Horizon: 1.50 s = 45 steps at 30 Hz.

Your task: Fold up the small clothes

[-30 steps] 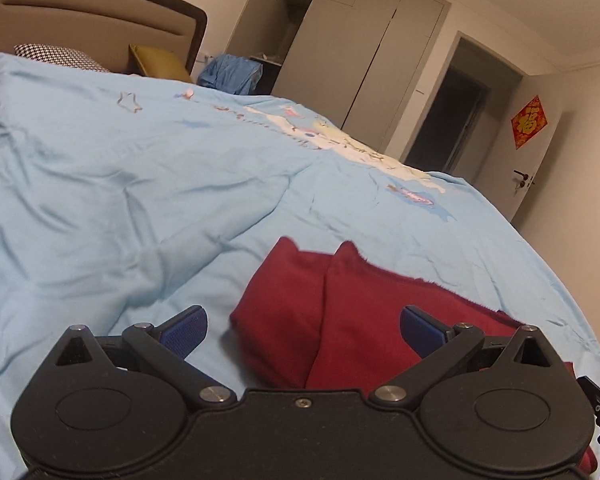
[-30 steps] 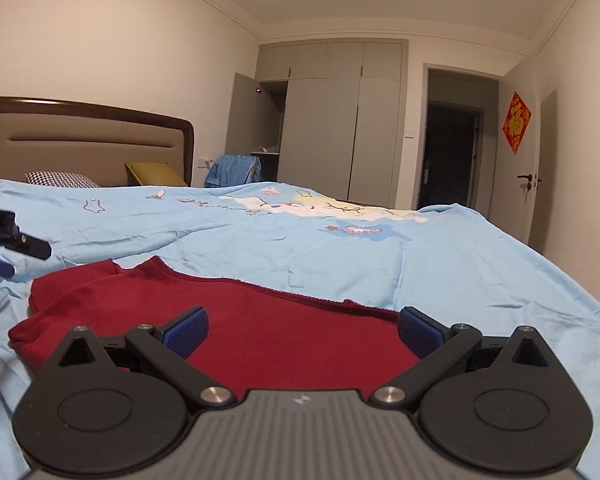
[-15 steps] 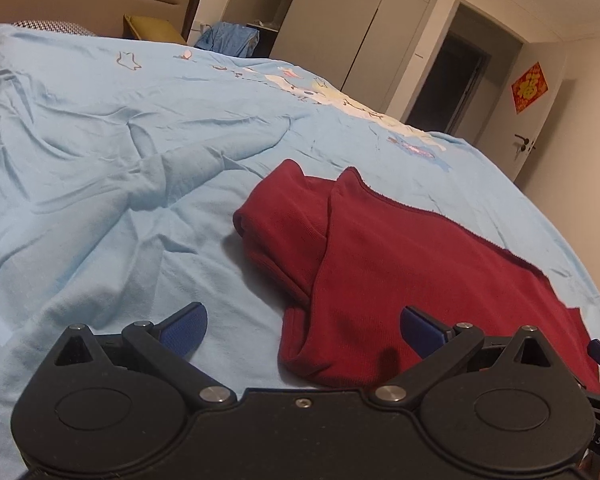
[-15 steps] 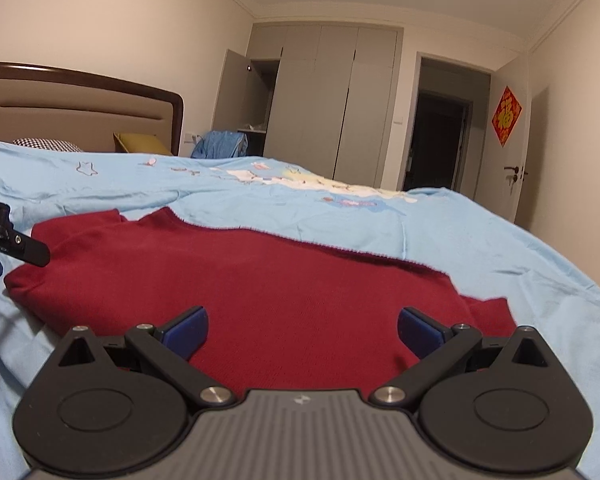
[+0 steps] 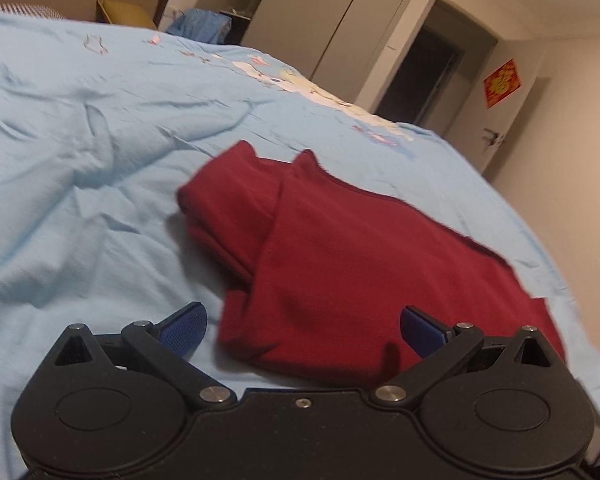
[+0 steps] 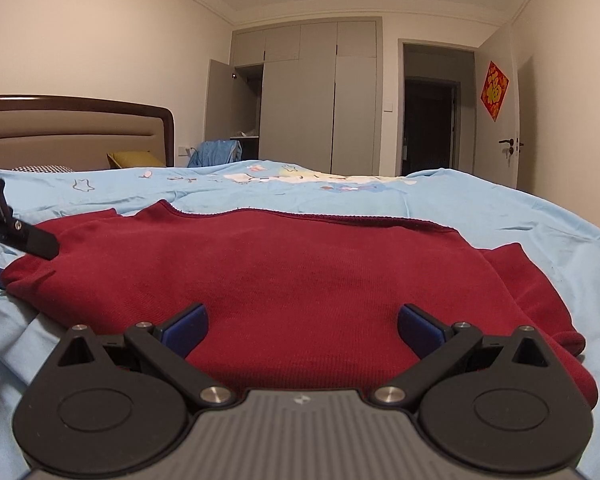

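A dark red knitted garment [image 5: 340,256] lies flat on the light blue bedcover [image 5: 80,168], with a sleeve folded in at its left side. My left gripper [image 5: 303,326] is open, held above the garment's near left corner with nothing between its blue pads [image 5: 184,326]. In the right wrist view the same red garment [image 6: 284,264] fills the foreground. My right gripper [image 6: 302,326] is open just above its near edge, empty. The left gripper's black finger [image 6: 24,236] shows at the left edge, over the garment's left end.
The blue bedcover [image 6: 480,208] spreads wide around the garment, wrinkled on the left. A headboard [image 6: 76,132], a yellow pillow [image 6: 134,158] and a checked pillow lie at the far end. Beyond stand grey wardrobes [image 6: 320,100], a dark doorway [image 6: 428,124] and a door.
Both grippers have risen and drawn back, so more of the red garment shows in each view. Both stayed open and the garment lies as before.
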{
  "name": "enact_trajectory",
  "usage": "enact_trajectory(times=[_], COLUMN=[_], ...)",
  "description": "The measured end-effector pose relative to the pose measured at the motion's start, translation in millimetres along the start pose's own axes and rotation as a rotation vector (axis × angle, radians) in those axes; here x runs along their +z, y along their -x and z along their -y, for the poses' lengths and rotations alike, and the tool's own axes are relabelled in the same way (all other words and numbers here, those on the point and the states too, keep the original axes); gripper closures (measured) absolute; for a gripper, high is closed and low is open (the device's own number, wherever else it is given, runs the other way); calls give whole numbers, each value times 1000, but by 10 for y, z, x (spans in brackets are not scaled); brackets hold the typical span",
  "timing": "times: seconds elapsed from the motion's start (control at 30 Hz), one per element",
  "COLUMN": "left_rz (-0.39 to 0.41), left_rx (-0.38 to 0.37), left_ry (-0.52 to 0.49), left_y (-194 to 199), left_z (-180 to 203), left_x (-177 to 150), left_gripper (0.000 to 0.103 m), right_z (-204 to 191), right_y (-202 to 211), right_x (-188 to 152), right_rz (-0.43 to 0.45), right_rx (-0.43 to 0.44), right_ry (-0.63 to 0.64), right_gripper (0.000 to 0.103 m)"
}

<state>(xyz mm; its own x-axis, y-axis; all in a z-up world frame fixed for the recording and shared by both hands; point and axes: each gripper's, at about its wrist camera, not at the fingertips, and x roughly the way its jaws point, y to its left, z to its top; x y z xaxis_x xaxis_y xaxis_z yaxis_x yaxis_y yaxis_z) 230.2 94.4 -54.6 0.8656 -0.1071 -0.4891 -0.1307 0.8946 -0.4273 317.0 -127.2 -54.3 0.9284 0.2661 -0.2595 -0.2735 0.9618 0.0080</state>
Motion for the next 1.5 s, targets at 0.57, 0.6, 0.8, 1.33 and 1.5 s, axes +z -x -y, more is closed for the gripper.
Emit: enact_trajectory(times=[0.57, 0.6, 0.8, 1.33, 1.5], left_rz=[-4, -1, 2, 18, 25], left_rx=[23, 29, 22, 43, 80], left_ry=[99, 97, 126, 128, 56], left_y=[-159, -153, -183, -312, -273], left_z=[-178, -184, -246, -204, -3], left_x=[210, 204, 214, 371, 478], left_gripper=[33, 37, 35, 78, 85], right_z=[28, 27, 22, 22, 30], right_y=[41, 42, 41, 40, 102], right_x=[-34, -34, -32, -28, -10], right_rz=[20, 21, 22, 23, 37], right_rx=[5, 5, 5, 6, -3], right_ry=[-8, -9, -9, -11, -29], right_gripper=[0, 0, 0, 0, 0])
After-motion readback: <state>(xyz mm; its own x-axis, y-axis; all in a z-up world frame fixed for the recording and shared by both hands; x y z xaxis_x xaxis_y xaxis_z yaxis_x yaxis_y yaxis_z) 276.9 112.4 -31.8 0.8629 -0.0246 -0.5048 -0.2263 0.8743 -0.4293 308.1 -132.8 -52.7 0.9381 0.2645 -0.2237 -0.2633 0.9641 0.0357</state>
